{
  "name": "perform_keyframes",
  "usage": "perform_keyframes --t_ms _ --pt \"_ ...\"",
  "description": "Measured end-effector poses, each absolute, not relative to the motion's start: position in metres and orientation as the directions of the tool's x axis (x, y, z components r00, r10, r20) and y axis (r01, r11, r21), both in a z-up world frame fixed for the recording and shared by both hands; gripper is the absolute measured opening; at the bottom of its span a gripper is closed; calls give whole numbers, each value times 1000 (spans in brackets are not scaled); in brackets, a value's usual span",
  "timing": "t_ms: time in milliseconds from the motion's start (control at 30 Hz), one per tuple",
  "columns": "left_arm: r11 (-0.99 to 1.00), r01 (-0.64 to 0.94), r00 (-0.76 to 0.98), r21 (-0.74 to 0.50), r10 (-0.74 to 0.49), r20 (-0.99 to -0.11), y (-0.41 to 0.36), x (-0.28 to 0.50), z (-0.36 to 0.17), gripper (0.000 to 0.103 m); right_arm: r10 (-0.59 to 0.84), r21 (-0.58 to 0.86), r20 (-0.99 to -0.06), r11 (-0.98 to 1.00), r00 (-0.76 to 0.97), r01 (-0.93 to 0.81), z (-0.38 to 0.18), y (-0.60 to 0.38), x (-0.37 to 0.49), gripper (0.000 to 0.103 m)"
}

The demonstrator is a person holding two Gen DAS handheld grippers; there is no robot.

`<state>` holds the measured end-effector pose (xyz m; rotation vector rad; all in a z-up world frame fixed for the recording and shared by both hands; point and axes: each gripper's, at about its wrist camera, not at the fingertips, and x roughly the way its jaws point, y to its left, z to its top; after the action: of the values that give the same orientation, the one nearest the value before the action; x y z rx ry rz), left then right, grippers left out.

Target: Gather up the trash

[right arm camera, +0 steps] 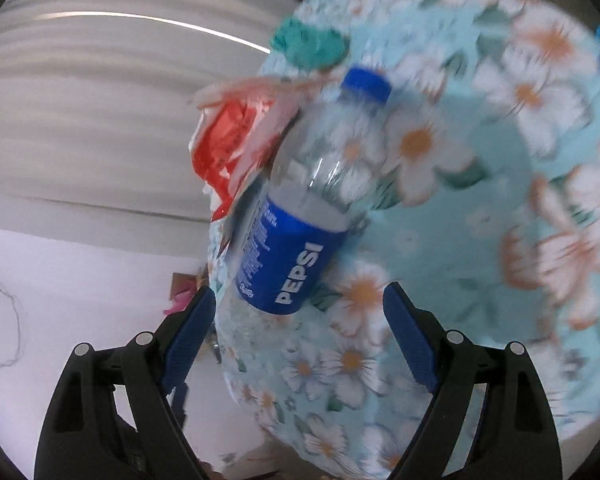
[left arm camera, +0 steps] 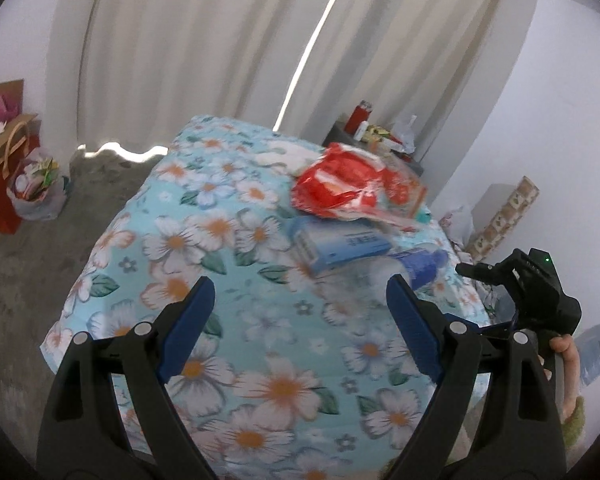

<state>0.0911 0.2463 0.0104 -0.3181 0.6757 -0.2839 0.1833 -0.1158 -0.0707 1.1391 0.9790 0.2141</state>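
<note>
The empty Pepsi bottle [right arm camera: 300, 216] on the bed [right arm camera: 480, 240] looks light, slick and crushable, best gripped across its labelled middle, while both grippers' fingers [right arm camera: 190, 340] stand apart, holding nothing

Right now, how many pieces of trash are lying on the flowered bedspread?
3 that show: a red plastic wrapper farthest back, a blue and white box just in front of it, and an empty Pepsi bottle beside the box. More may hide under the wrapper.
</note>
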Motion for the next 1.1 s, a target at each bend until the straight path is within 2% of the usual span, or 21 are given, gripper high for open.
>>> perform_keyframes --t_ms 467,500,633,900,1100 --pt "907 148 715 -395 -374 -591 252 124 -1 83 603 846 -531 335 595 415 -99 -84 226 83" --pt "905 148 712 -398 -377 -592 251 126 -1 83 598 843 -536 336 596 420 -100 -82 228 82" --pt "903 153 705 -402 -385 -596 246 130 0 83 611 853 -517 314 599 417 -104 -77 237 62" --pt "907 169 691 -385 -388 -610 231 141 3 83 738 881 -464 329 490 340 -108 -101 230 61" --pt "904 168 673 -392 -396 -624 216 157 -2 83 763 846 -533 472 366 249 -93 -139 211 61"
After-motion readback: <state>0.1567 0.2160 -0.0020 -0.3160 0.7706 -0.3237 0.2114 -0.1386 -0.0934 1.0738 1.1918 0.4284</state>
